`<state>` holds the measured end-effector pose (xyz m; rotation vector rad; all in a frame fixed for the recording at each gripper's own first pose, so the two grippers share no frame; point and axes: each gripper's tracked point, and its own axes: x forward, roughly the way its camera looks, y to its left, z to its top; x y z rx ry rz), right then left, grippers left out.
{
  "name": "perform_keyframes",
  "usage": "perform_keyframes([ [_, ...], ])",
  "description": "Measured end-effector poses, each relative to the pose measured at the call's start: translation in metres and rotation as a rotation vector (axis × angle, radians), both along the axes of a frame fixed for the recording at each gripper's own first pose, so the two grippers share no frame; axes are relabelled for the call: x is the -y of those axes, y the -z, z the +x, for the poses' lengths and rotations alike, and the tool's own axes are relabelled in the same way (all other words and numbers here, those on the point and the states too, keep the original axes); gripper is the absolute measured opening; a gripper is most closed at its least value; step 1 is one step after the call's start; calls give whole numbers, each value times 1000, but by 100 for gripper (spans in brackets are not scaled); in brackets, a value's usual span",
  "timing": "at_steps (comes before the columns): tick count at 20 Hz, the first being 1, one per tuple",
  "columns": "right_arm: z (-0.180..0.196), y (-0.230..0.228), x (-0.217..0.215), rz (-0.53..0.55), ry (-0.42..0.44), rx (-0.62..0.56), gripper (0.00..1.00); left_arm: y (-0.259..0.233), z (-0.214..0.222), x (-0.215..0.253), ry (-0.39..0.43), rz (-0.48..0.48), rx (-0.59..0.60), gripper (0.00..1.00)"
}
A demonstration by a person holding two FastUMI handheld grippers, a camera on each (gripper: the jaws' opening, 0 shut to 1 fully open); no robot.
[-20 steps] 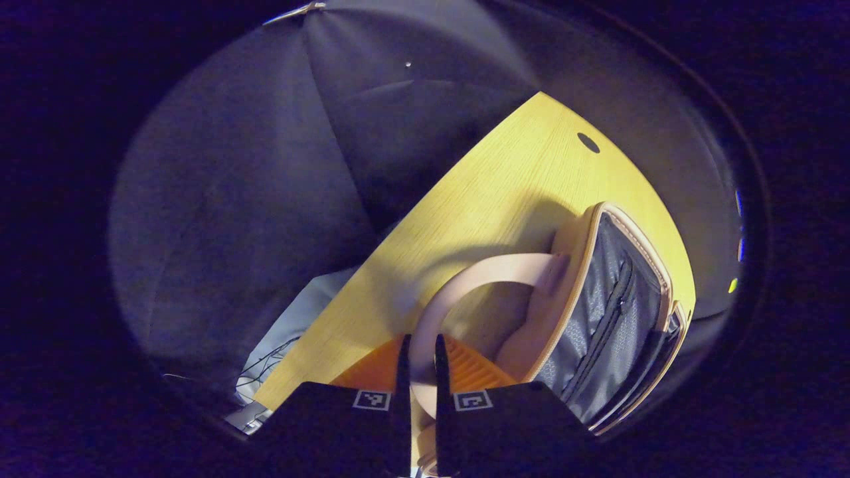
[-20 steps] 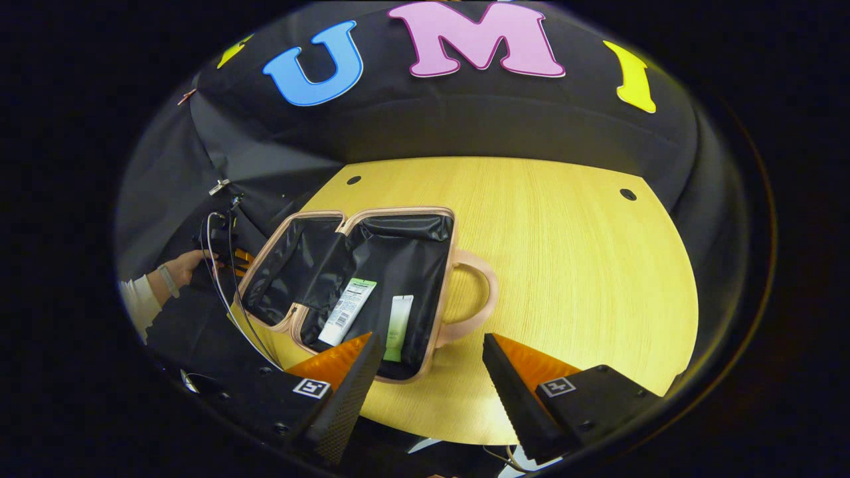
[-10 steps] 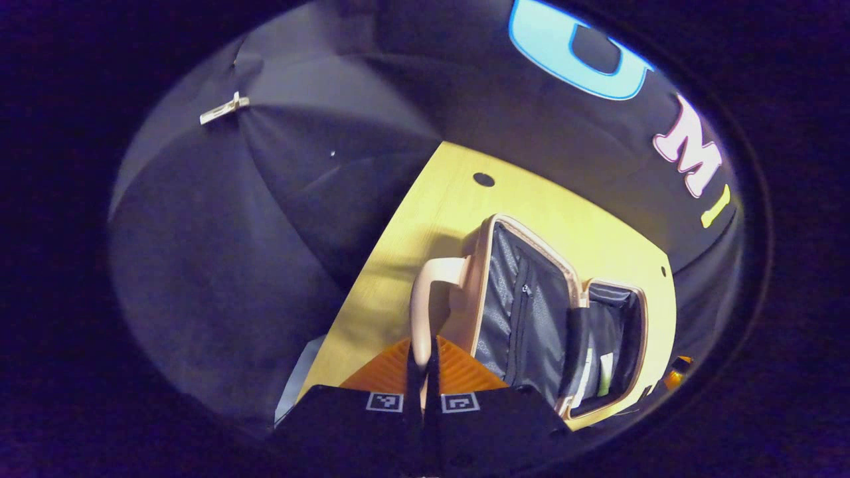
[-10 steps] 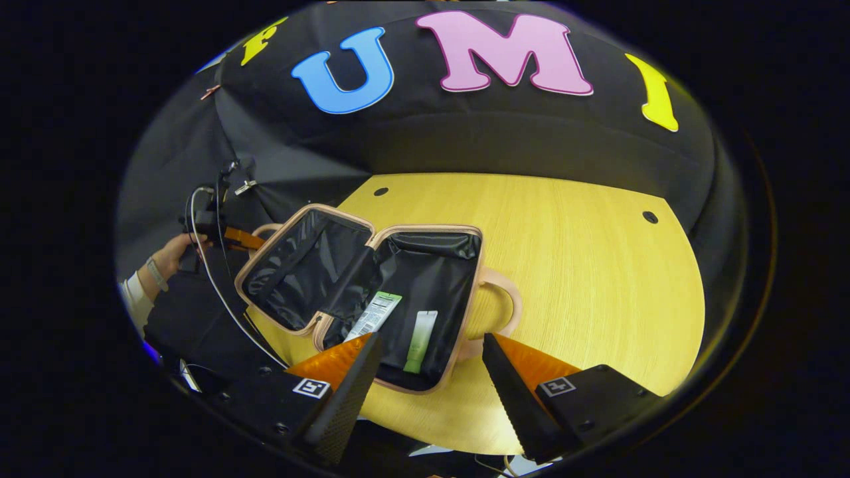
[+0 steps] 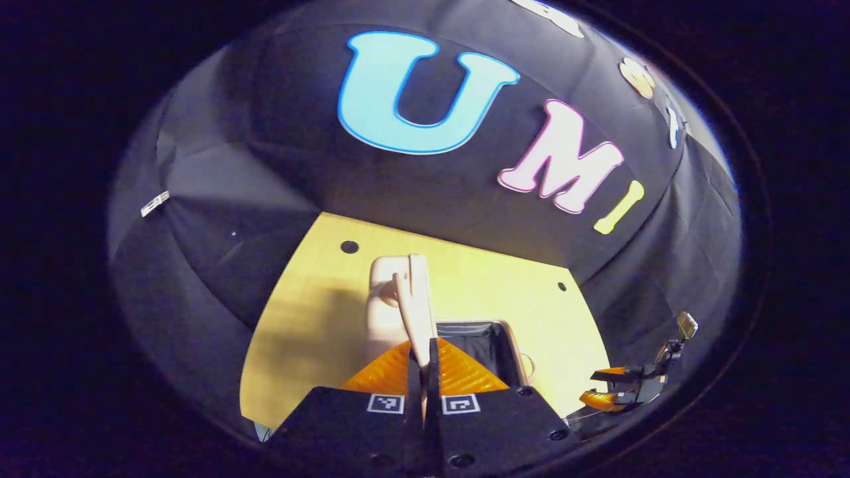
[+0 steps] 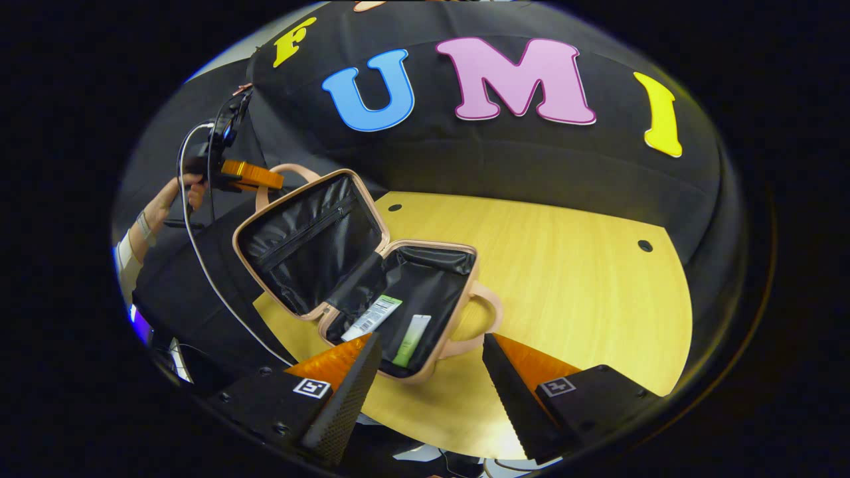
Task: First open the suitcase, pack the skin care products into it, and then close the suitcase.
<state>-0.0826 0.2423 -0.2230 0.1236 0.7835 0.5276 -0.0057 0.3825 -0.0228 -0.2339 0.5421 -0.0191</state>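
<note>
Lifted since before, suitcase lid (image 6: 309,242) rises in left tongs (image 5: 423,355).

Suitcase (image 6: 372,279) on table (image 6: 564,279), lid (image 6: 309,239) raised at left; two tubes (image 6: 392,325) inside base (side by side).

The left gripper view sits close behind the suitcase lid handle (image 5: 406,299), facing across the table (image 5: 312,312) toward the far wall. The right gripper view looks from the table's near edge, farther back and seemingly higher. Both share the suitcase (image 6: 372,265), tabletop and back wall.
</note>
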Motion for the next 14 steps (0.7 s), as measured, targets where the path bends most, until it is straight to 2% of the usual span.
perform_keyframes([
  [1, -4, -3, 12, 10, 17, 12, 97, 0, 17, 58, 115, -53, 24, 6],
  [3, -12, 2, 31, 13, 46, -11, 97, 12, 33, 129, 214, -182, 2, 6],
  [4, -14, 3, 46, 16, 73, -17, 97, 33, 41, 163, 256, -192, -40, 6],
  [5, -19, 5, 66, 7, 99, -22, 97, 63, 48, 197, 315, -157, -91, 7],
  [7, -25, 10, 91, -14, 139, -32, 98, 120, 61, 244, 370, -56, -201, 7],
  [10, -35, 12, 125, -11, 211, -48, 97, 197, 66, 284, 368, 127, -348, 7],
  [14, -47, 16, 164, -39, 259, -48, 97, 241, 63, 307, 324, 291, -426, 9],
])
